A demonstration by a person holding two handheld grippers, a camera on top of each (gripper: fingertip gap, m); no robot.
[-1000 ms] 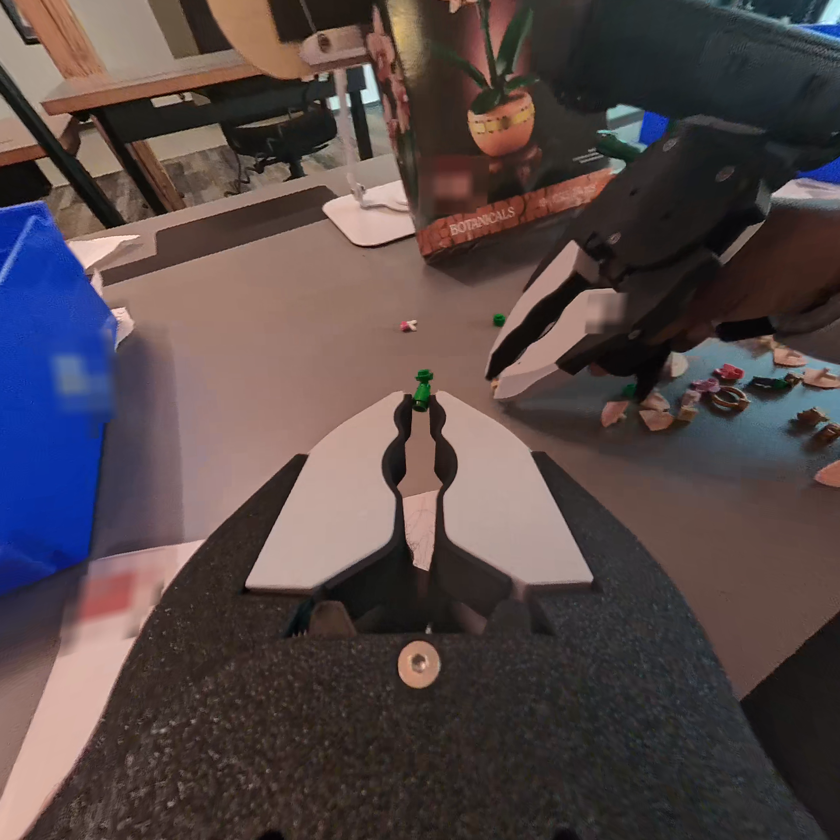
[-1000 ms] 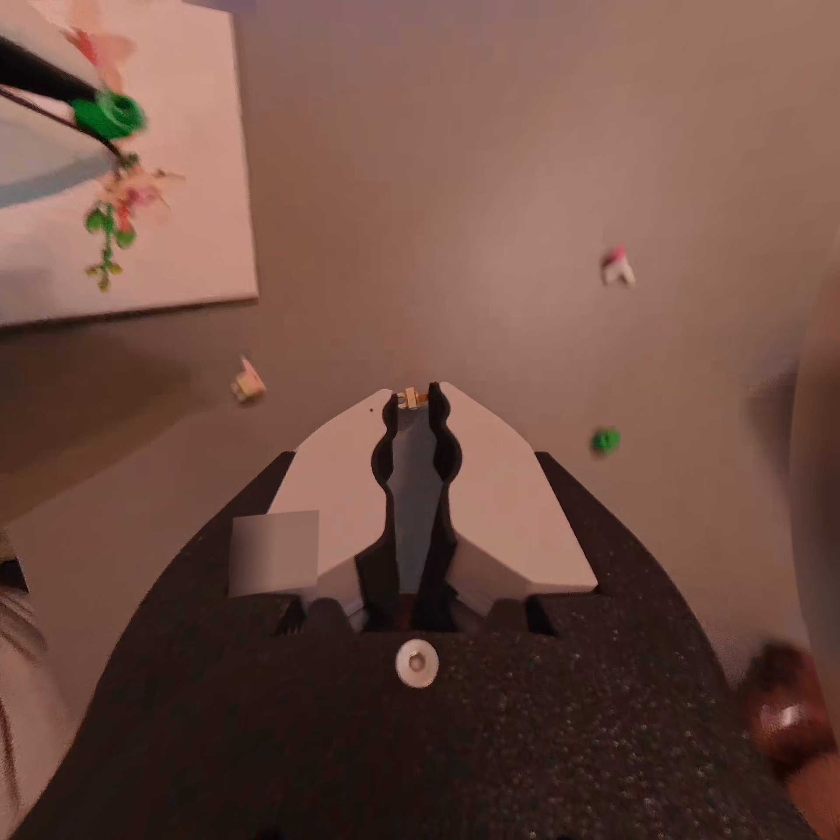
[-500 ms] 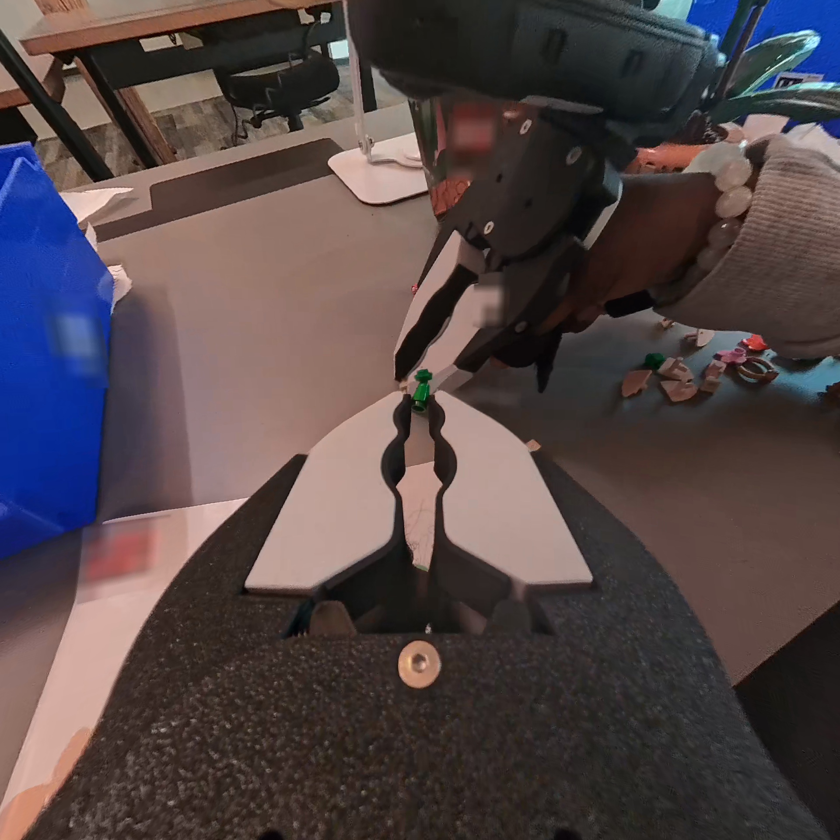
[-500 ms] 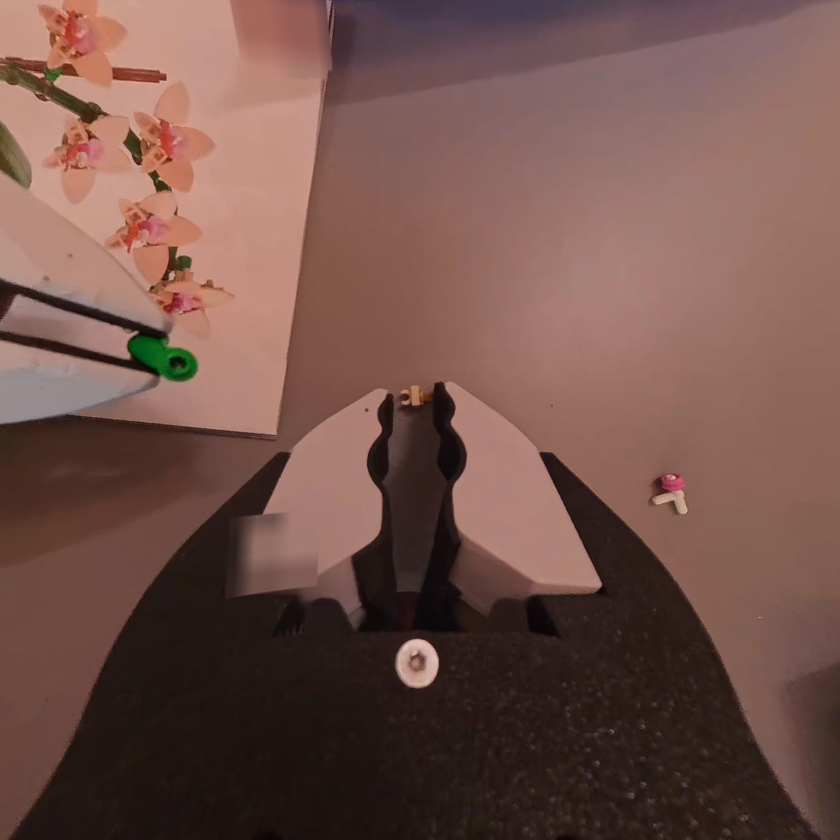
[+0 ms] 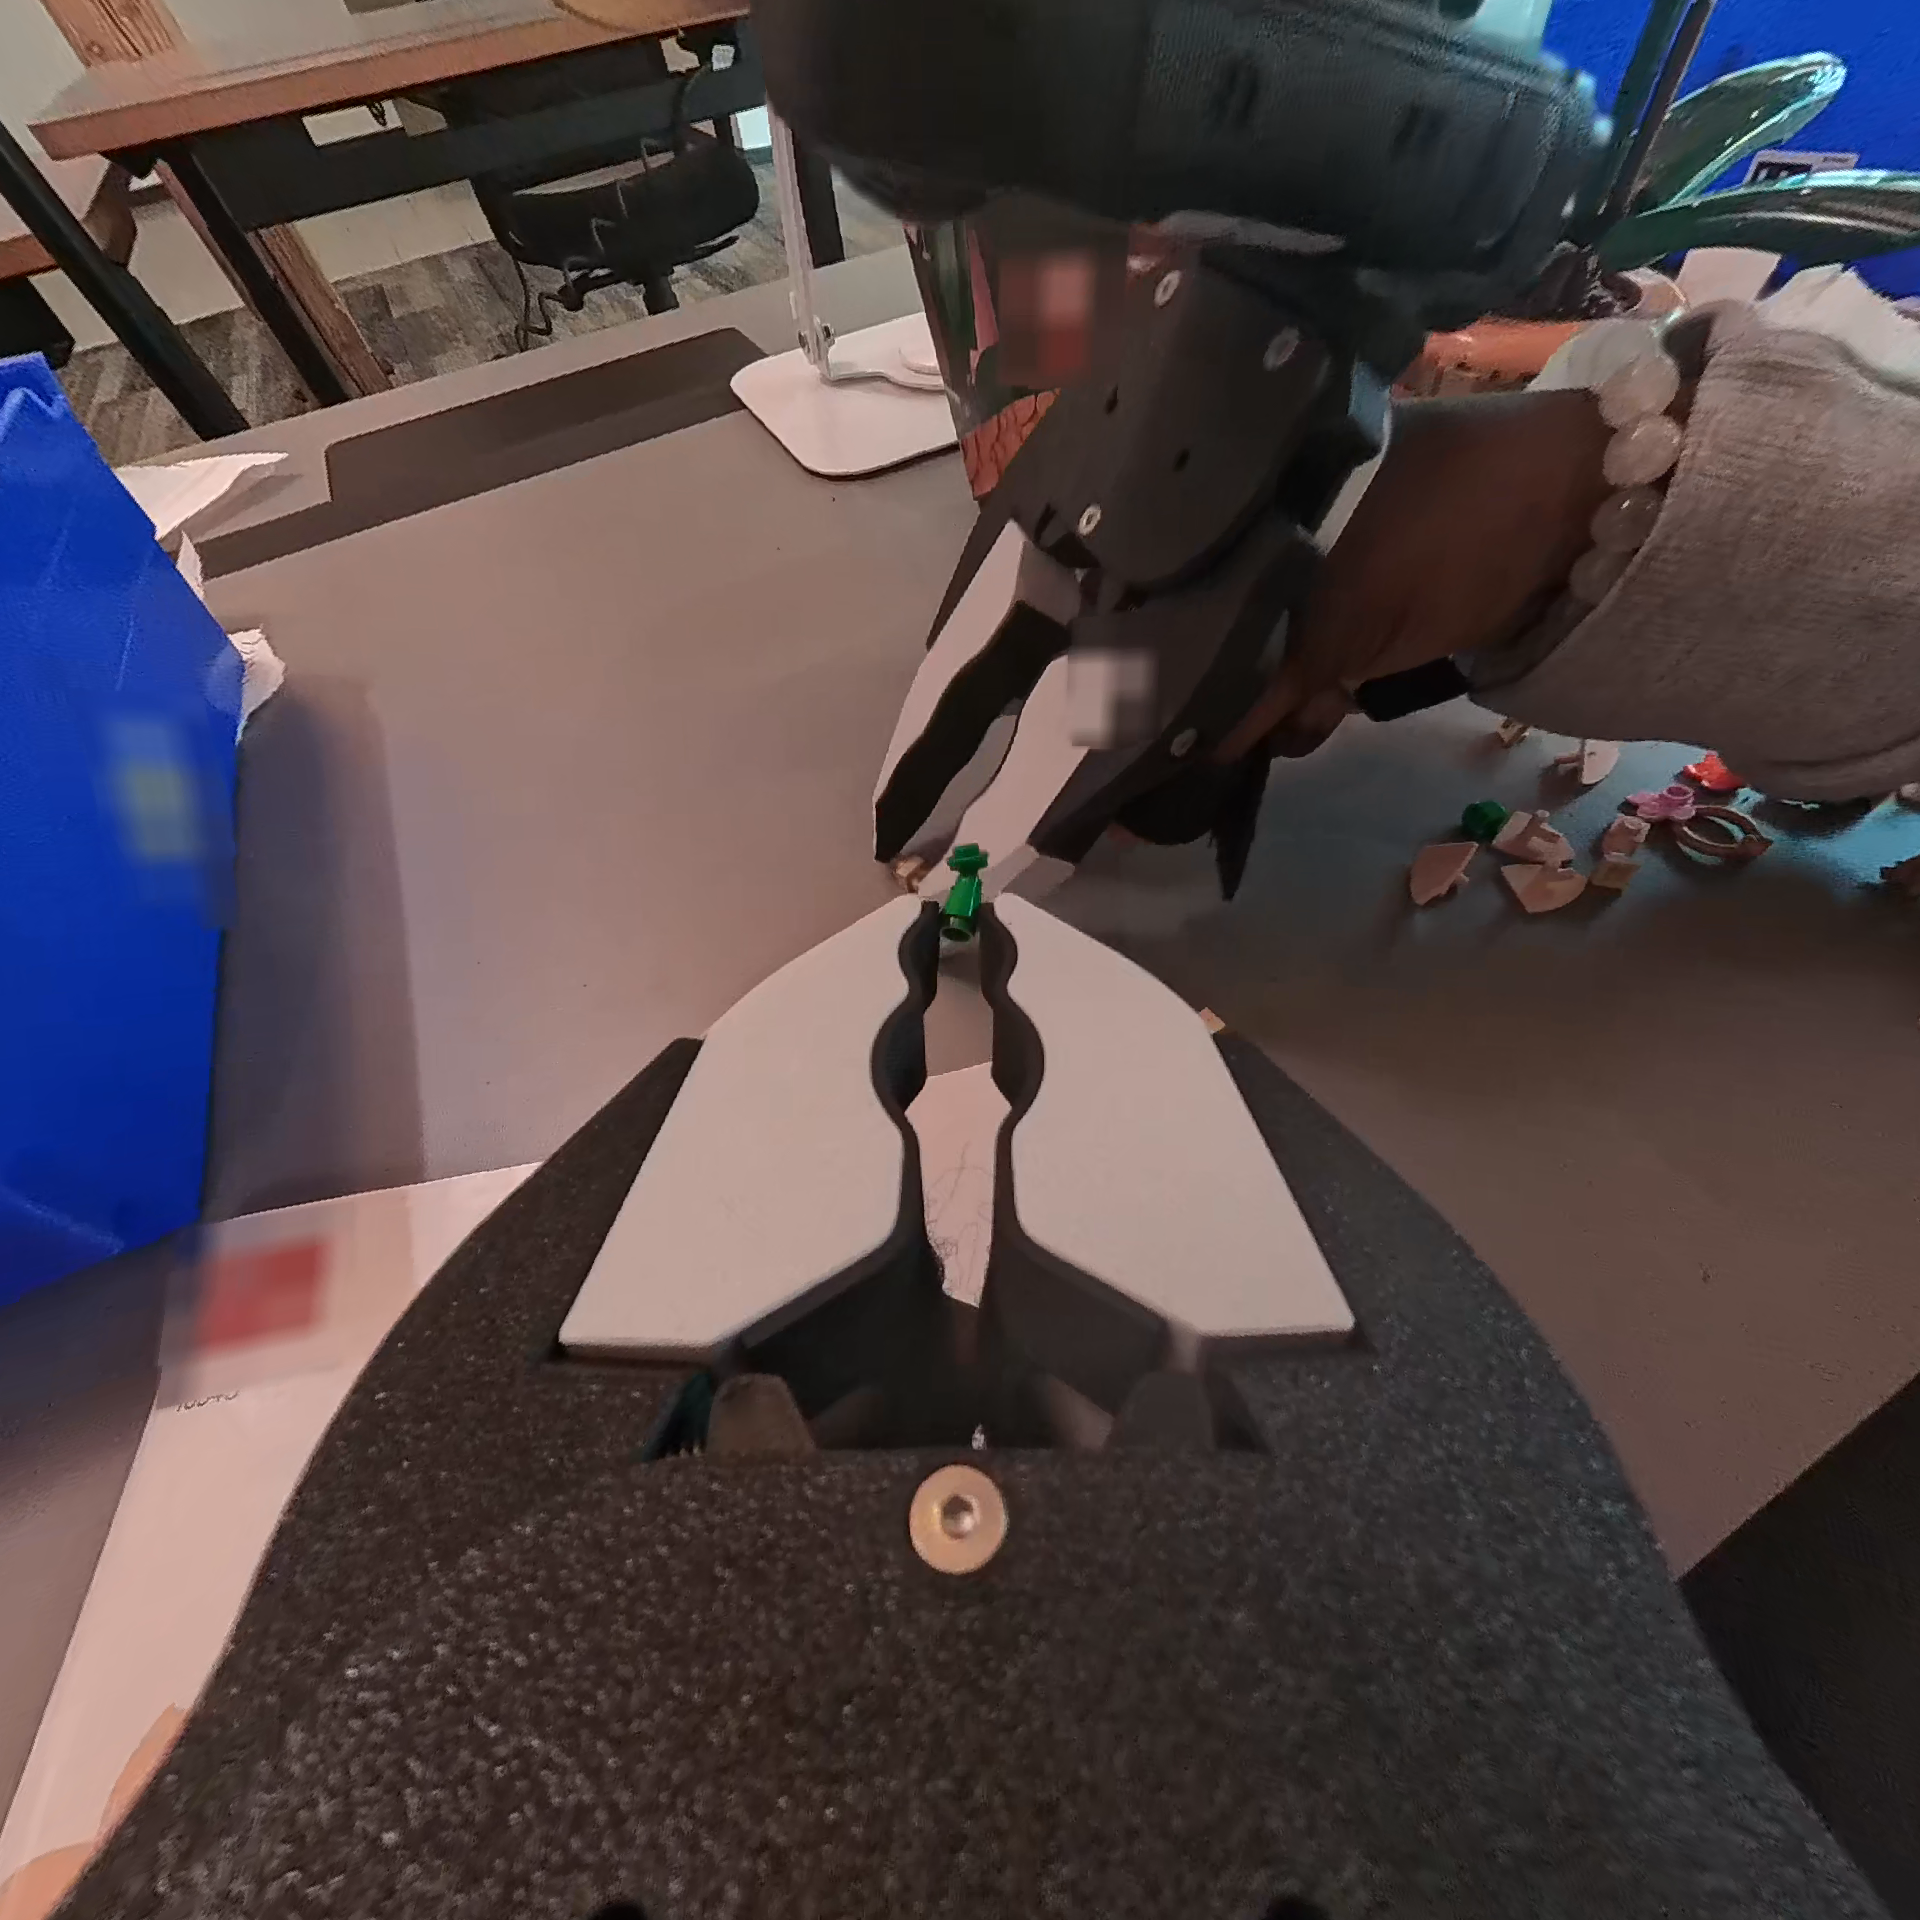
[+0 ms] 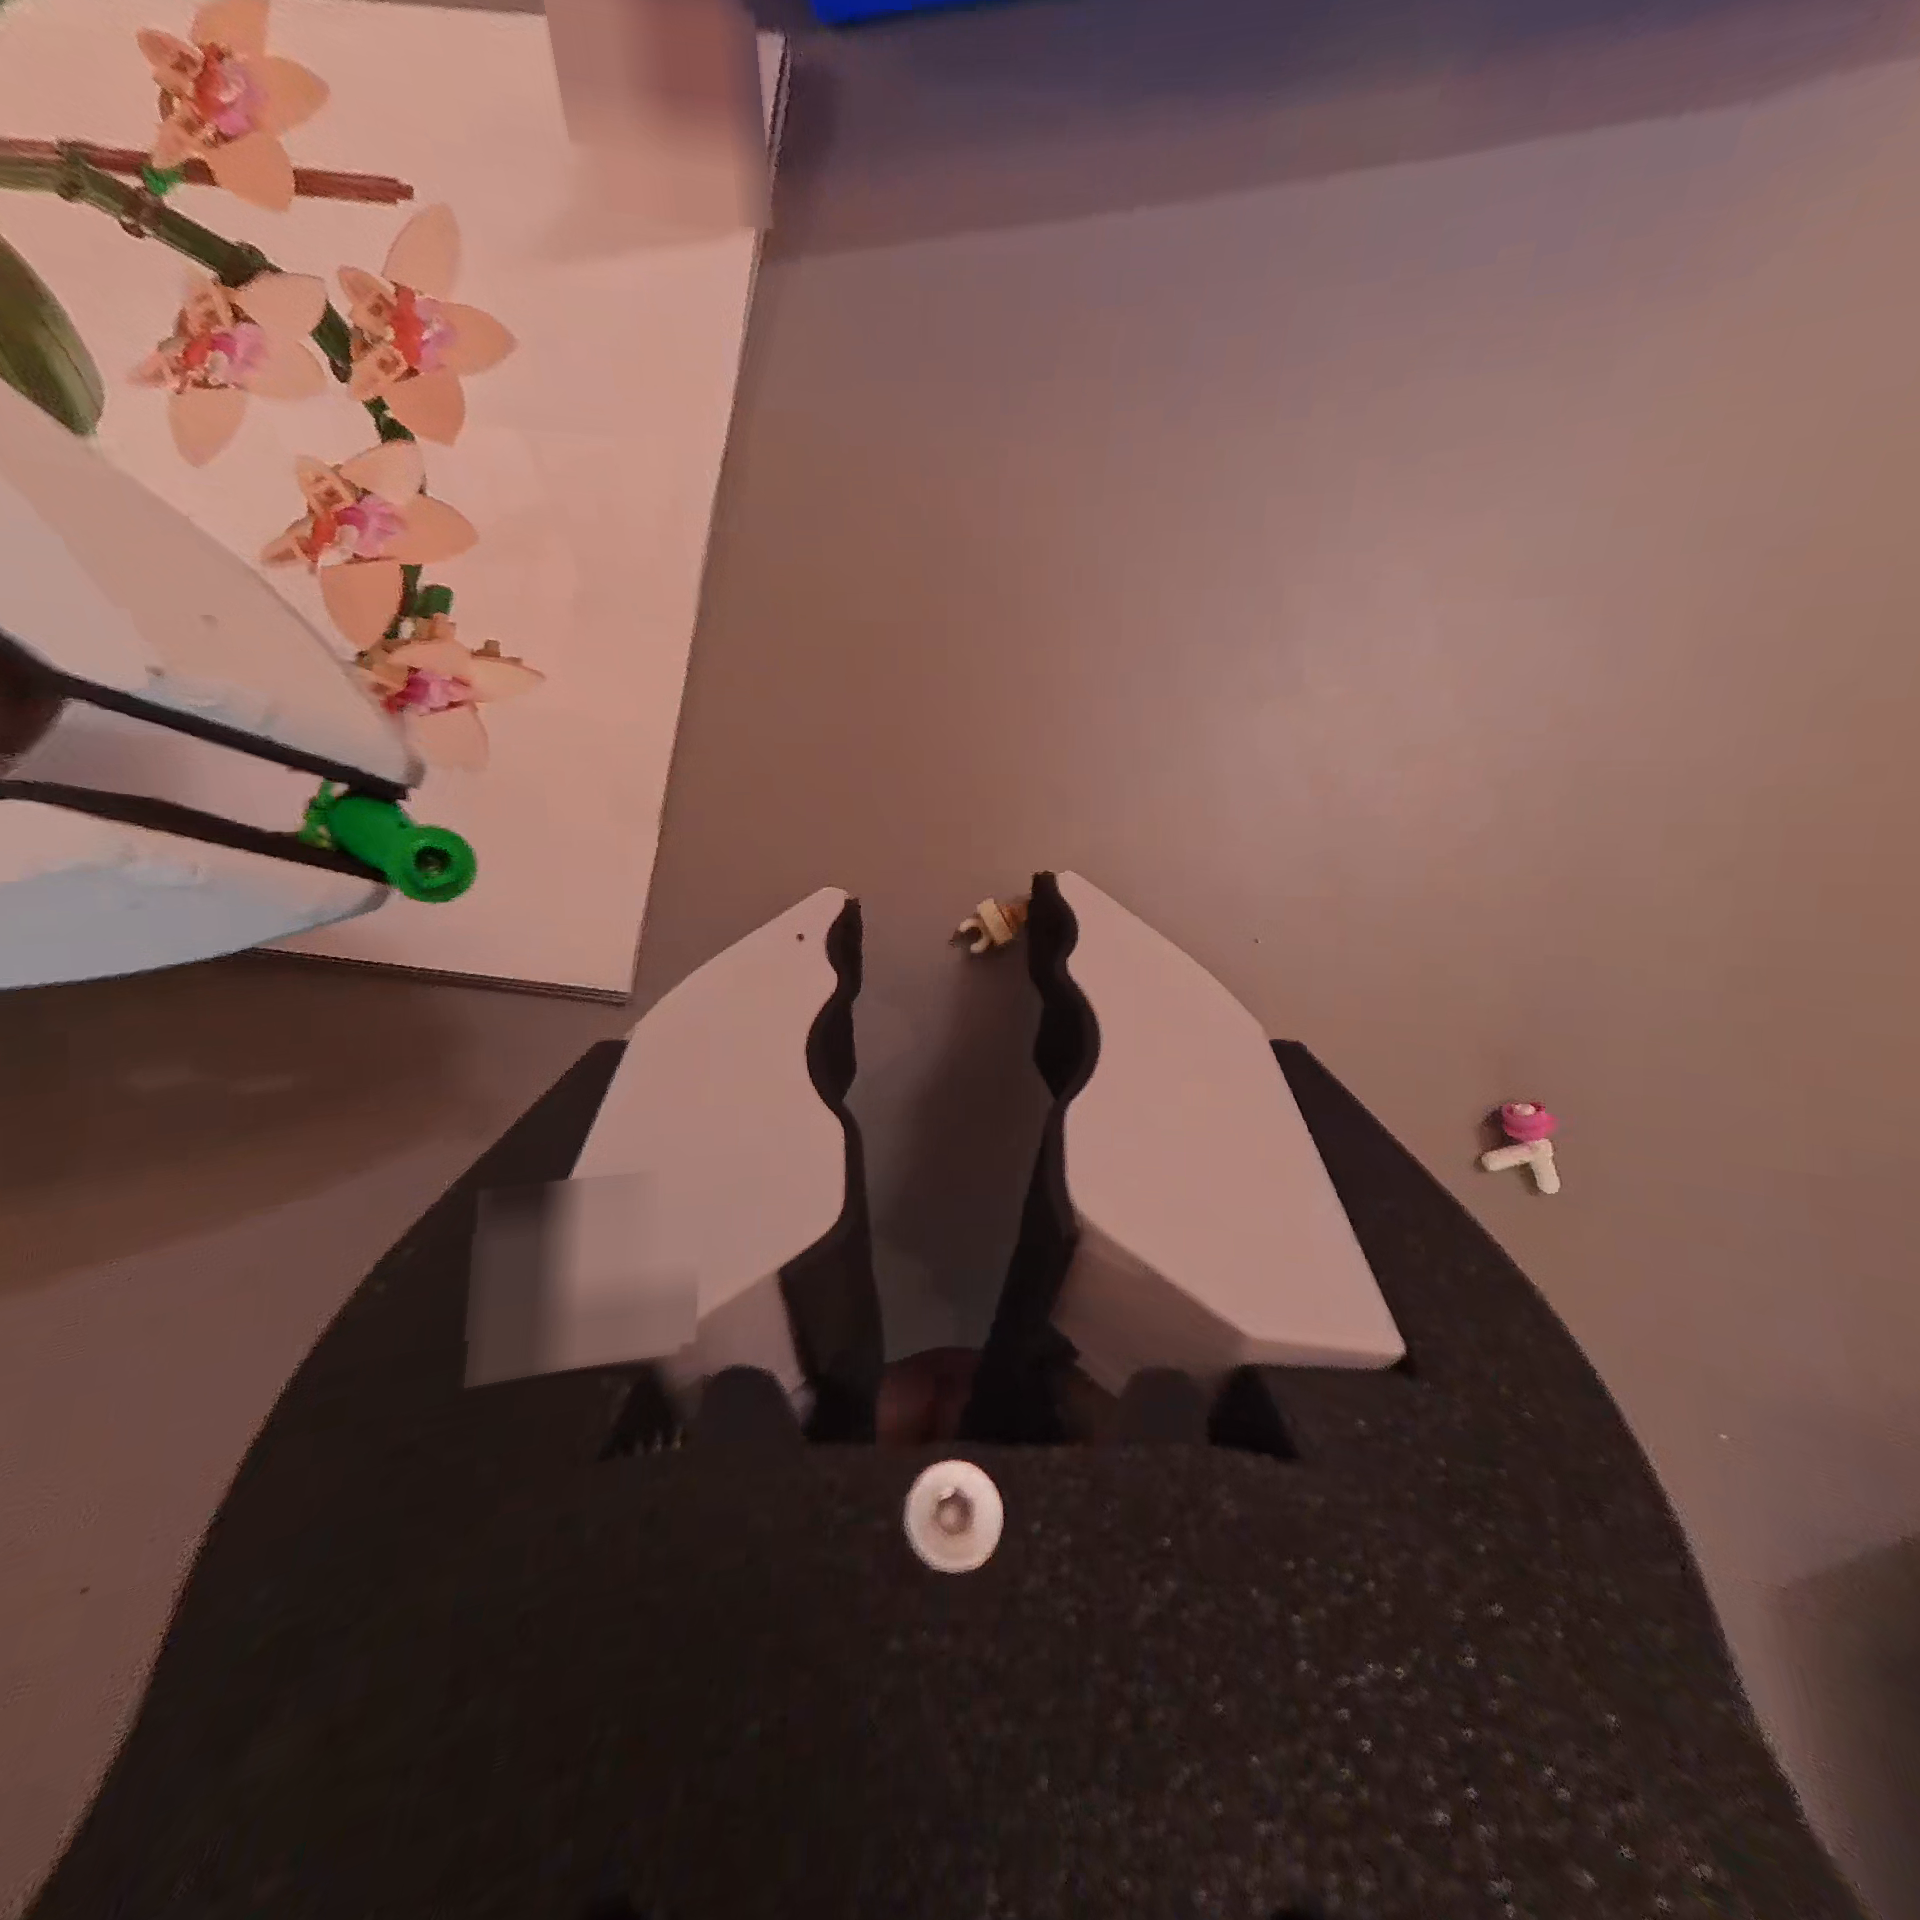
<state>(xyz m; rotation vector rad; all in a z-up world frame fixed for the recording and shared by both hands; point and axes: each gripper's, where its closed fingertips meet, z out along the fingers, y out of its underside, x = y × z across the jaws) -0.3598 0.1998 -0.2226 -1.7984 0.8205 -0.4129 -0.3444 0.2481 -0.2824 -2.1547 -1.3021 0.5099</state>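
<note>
My left gripper [image 5: 958, 920] is shut on a small green peg-like piece [image 5: 960, 891] that sticks out past its tips. It also shows in the right wrist view [image 6: 390, 836], held over a booklet. My right gripper [image 6: 945, 899] is open, tips pointing down at the grey table. A tiny tan piece [image 6: 992, 923] sits beside its right fingertip [image 6: 1044, 894]; I cannot tell if they touch. In the left wrist view the right gripper [image 5: 956, 847] hangs just beyond the green piece, with the tan piece [image 5: 912, 871] at its tip.
A booklet [image 6: 623, 520] with an orchid picture lies left of the right gripper. A pink and white piece [image 6: 1522, 1143] lies to its right. A blue box [image 5: 104, 831] stands at left. Several loose pieces [image 5: 1538, 862] lie at right, a white stand base [image 5: 842, 416] behind. Tip to tip, the grippers are about 8 cm apart.
My right gripper has opened and let go of the tan piece it pinched. It has come up close to the left gripper's tips. The left gripper still holds the green piece.
</note>
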